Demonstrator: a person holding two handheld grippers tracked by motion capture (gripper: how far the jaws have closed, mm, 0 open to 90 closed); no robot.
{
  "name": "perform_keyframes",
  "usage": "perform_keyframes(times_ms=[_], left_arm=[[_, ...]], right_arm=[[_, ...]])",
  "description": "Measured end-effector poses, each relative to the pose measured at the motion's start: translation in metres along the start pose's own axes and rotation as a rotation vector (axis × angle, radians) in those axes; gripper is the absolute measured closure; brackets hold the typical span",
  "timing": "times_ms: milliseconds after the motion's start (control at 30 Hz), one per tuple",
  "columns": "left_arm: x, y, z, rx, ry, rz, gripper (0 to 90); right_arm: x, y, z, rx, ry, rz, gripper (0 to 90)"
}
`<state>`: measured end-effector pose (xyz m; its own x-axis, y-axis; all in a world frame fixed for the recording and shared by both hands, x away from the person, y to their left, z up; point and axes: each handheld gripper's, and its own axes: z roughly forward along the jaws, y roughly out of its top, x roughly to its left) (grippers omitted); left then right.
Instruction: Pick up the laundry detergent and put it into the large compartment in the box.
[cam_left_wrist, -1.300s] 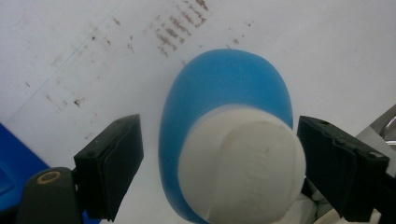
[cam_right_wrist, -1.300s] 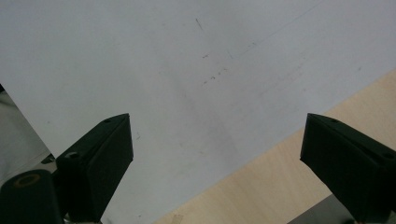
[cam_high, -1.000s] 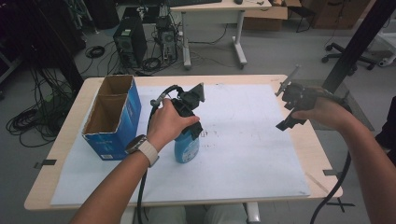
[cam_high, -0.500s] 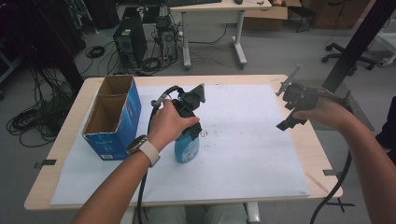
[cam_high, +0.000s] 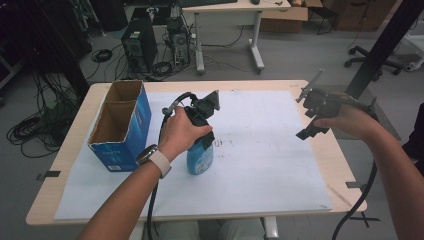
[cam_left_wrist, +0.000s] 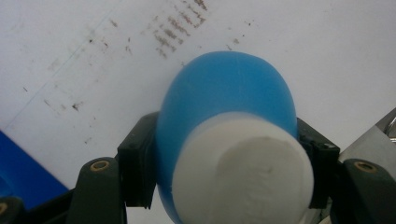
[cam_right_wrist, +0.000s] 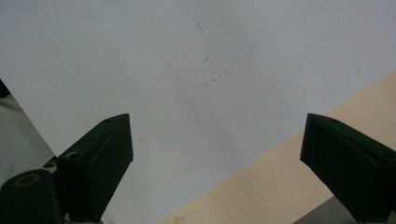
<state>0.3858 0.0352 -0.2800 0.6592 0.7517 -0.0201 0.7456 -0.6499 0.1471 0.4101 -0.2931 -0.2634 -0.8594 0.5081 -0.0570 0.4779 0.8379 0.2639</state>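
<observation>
A blue bottle with a white cap stands upright on the white paper sheet near the table's middle. My left gripper comes down over its top. Its jaws have just been closing, and its pads now press on both sides of the bottle just below the cap. My right gripper hangs above the right side of the sheet, near the table's right edge. In the right gripper view its jaws stand wide apart with nothing between them.
An open blue cardboard box with two compartments stands at the table's left, close to the bottle. The wooden table shows beyond the sheet's right edge. Computers and cables lie on the floor behind.
</observation>
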Motion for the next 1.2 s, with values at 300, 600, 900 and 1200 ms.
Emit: perform_keyframes(times_ms=[300,600,900,1200], left_arm=[[0.001,0.0,-0.007,-0.007,0.015,-0.009,37.2],[0.007,0.0,-0.036,-0.015,0.017,-0.039,37.3],[0.012,-0.002,-0.061,-0.013,0.029,-0.077,37.3],[0.018,-0.005,-0.084,-0.02,0.035,-0.107,37.3]], right_arm=[[0.0,0.0,0.0,-0.003,-0.001,0.002,9.2],[0.0,-0.001,-0.002,-0.004,-0.003,0.001,9.3],[0.001,0.0,-0.002,0.001,-0.004,-0.002,9.4],[0.002,0.002,-0.003,0.002,-0.006,-0.006,9.4]])
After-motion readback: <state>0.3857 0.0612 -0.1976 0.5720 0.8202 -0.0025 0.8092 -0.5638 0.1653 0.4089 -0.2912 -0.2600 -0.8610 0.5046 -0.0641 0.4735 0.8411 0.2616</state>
